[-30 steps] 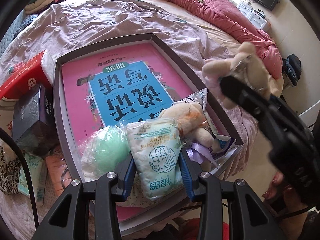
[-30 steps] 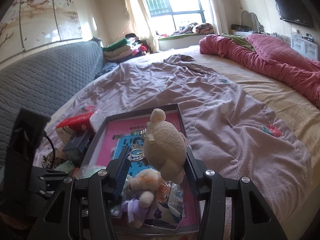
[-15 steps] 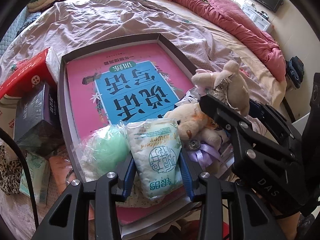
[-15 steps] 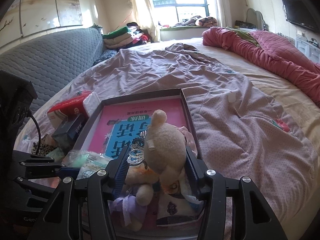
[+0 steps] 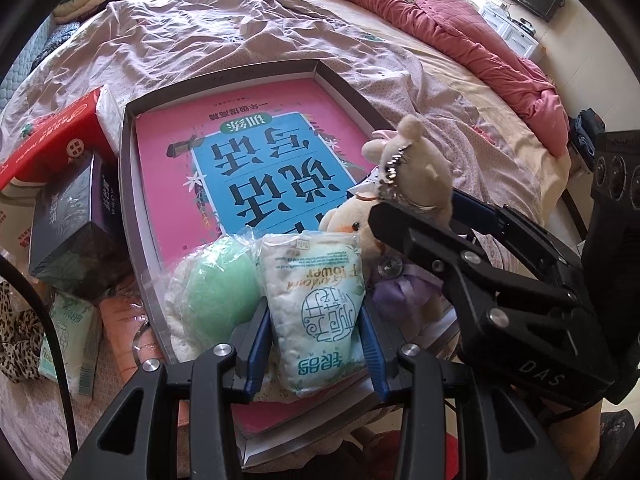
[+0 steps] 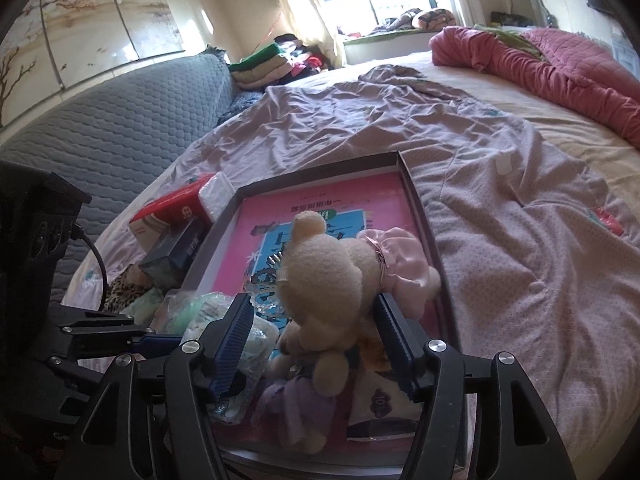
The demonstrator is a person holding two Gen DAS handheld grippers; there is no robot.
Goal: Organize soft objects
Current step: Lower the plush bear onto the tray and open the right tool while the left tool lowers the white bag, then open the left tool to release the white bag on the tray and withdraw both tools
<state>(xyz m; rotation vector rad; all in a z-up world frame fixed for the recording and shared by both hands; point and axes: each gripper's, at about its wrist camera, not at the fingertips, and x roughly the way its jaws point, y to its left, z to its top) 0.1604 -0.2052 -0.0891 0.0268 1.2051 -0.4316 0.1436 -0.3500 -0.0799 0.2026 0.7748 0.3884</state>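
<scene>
My left gripper (image 5: pixel 314 320) is shut on a white-and-green tissue pack (image 5: pixel 316 300) at the near end of the grey tray (image 5: pixel 224 76), which holds a pink book (image 5: pixel 256 152). A green puff in plastic (image 5: pixel 216 284) lies left of the pack. My right gripper (image 6: pixel 316 340) is over the tray's near right corner with its jaws opening. A cream plush toy (image 6: pixel 328 276) in a pink skirt stands between them, away from the left pad. It rests on another cream plush with purple ribbon (image 6: pixel 296 404). In the left wrist view the right gripper (image 5: pixel 420 208) flanks that toy (image 5: pixel 420 168).
A red tissue box (image 5: pixel 60 136), a dark box (image 5: pixel 72 232), a small green pack (image 5: pixel 72 328) and leopard cloth (image 5: pixel 16 340) crowd the tray's left side. A rumpled mauve sheet (image 6: pixel 400 120) covers the bed, with a pink quilt (image 6: pixel 540 60) at the far right. A grey padded headboard (image 6: pixel 100 132) is left.
The right gripper came down to the tray's near right corner with the plush toy, and its jaws have spread. The toy has tipped to the right. The left gripper stayed still.
</scene>
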